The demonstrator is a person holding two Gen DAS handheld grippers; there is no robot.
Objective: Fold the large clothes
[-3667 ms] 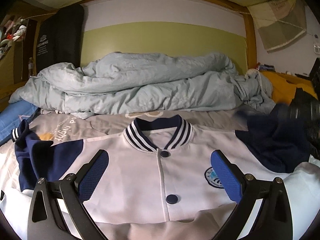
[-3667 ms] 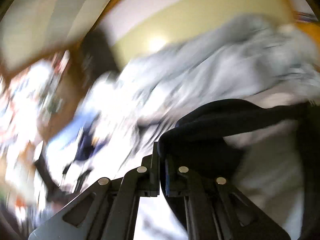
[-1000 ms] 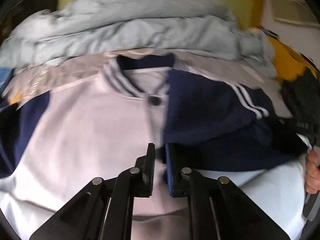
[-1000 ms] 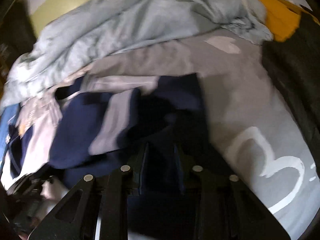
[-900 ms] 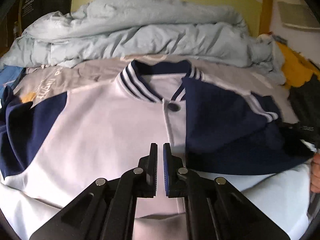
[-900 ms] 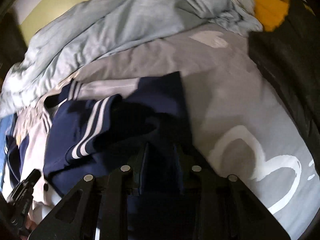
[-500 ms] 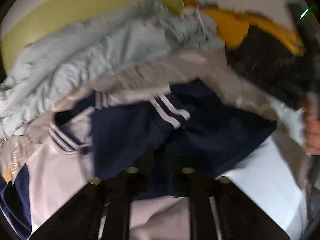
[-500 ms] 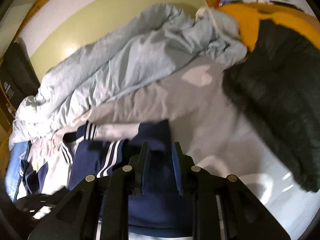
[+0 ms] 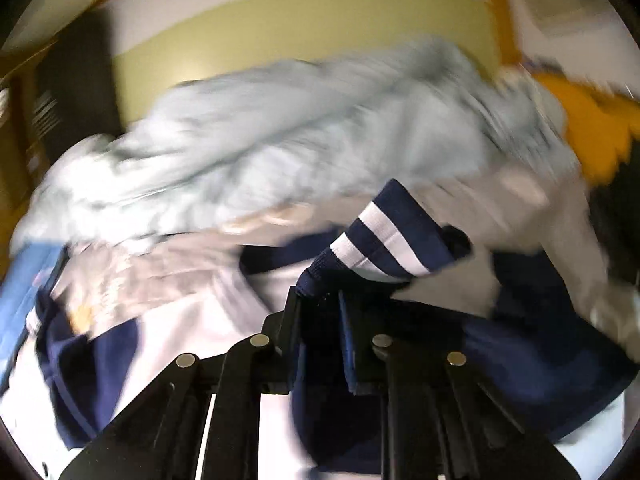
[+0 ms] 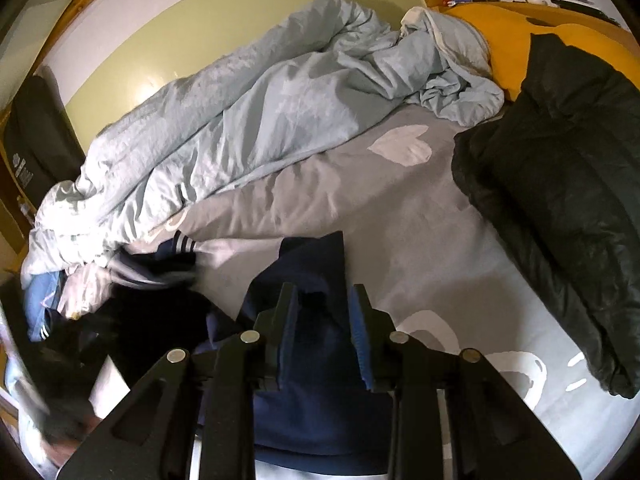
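Observation:
A white jacket with navy sleeves (image 9: 168, 328) lies on the bed. In the blurred left wrist view my left gripper (image 9: 319, 300) is shut on the navy sleeve cuff with white stripes (image 9: 384, 240) and holds it up above the jacket. In the right wrist view my right gripper (image 10: 322, 304) stands with its jaws a little apart over the navy sleeve fabric (image 10: 316, 360), which runs between the fingers; I cannot tell whether it grips the cloth. The striped cuff (image 10: 182, 250) shows at the left.
A rumpled pale blue duvet (image 10: 256, 120) lies along the back by the green wall. A black puffer jacket (image 10: 560, 184) lies at the right on the grey sheet (image 10: 400, 224). An orange cloth (image 10: 504, 28) lies at the far right.
My left gripper has taken the striped cuff and lifted it from the folded sleeve. The right gripper's jaws have parted slightly over the navy fabric and its view has tilted up.

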